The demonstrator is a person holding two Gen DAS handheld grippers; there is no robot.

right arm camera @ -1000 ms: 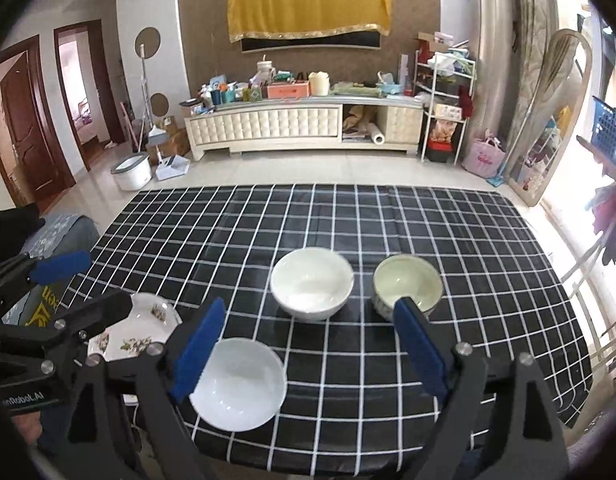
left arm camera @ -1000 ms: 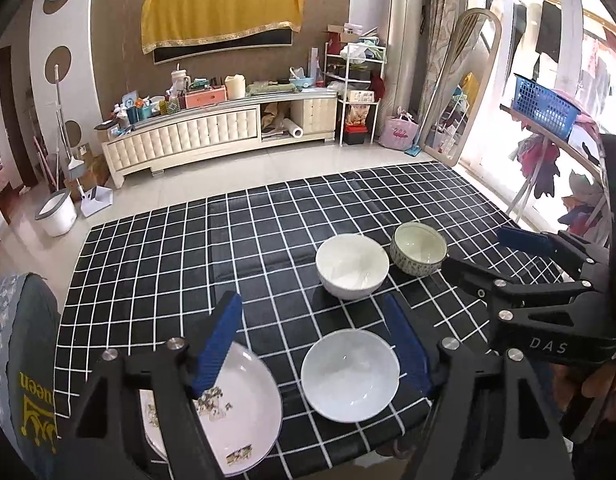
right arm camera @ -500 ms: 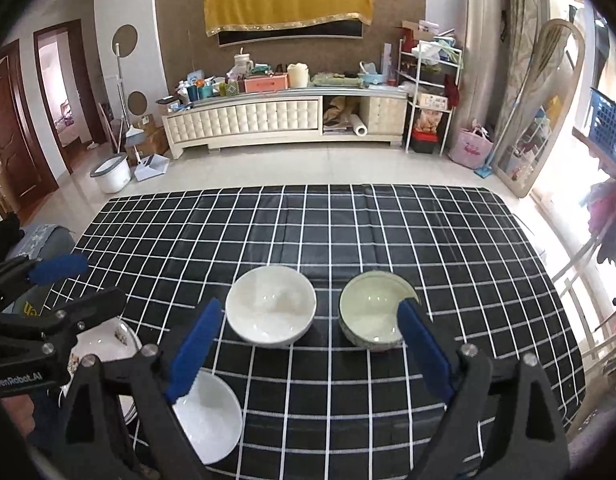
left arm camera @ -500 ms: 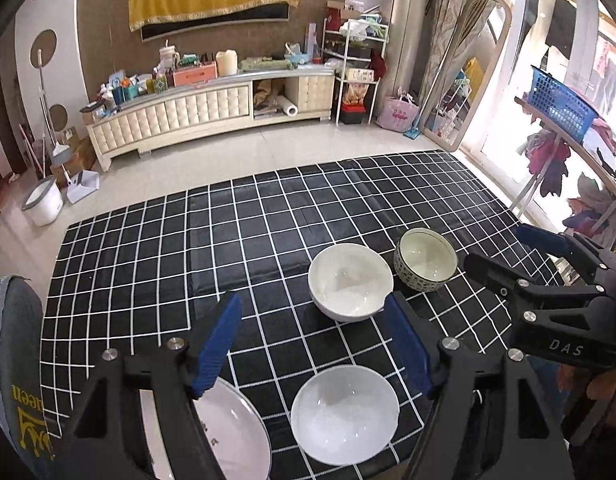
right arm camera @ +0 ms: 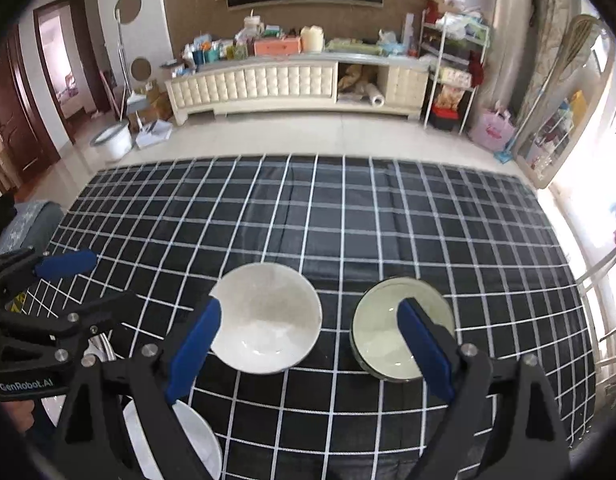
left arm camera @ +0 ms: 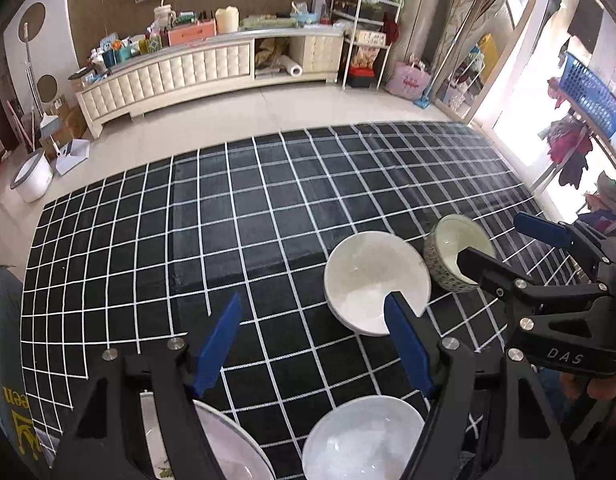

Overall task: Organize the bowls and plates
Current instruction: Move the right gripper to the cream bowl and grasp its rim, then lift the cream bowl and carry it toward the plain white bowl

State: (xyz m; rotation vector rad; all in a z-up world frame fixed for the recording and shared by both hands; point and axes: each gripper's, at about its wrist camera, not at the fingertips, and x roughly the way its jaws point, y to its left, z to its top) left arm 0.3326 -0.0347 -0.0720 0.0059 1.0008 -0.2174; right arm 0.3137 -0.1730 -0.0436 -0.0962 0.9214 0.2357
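Over the last second both grippers had travelled forward across the checked tablecloth (right arm camera: 347, 216), so the two far bowls now sat close in front of them while the near crockery had slid to the bottom edge of each view. The right gripper (right arm camera: 308, 344) hung with its jaws spread wide and empty, the white bowl (right arm camera: 266, 316) just past its left finger and the green-glazed bowl (right arm camera: 399, 332) behind its right finger, neither of them touched. The left gripper (left arm camera: 313, 344) was likewise wide open and holding nothing, with the same white bowl (left arm camera: 375, 280) at its right fingertip. That suggested the reach for a first bowl was only starting; nothing had been stacked, and all four pieces lay apart on the cloth.

Nearest the person sat a shallow white dish (left arm camera: 361, 440) and, to its left, a plate (left arm camera: 228, 448), mostly hidden under the left gripper's frame; it may have carried a printed pattern, though too little showed to be sure. The two far bowls stood just beside one another, which left little room for a finger between them. The two grippers were also close together, so one could foul the other. Behind the table ran a cluttered cream sideboard (right arm camera: 268, 80)
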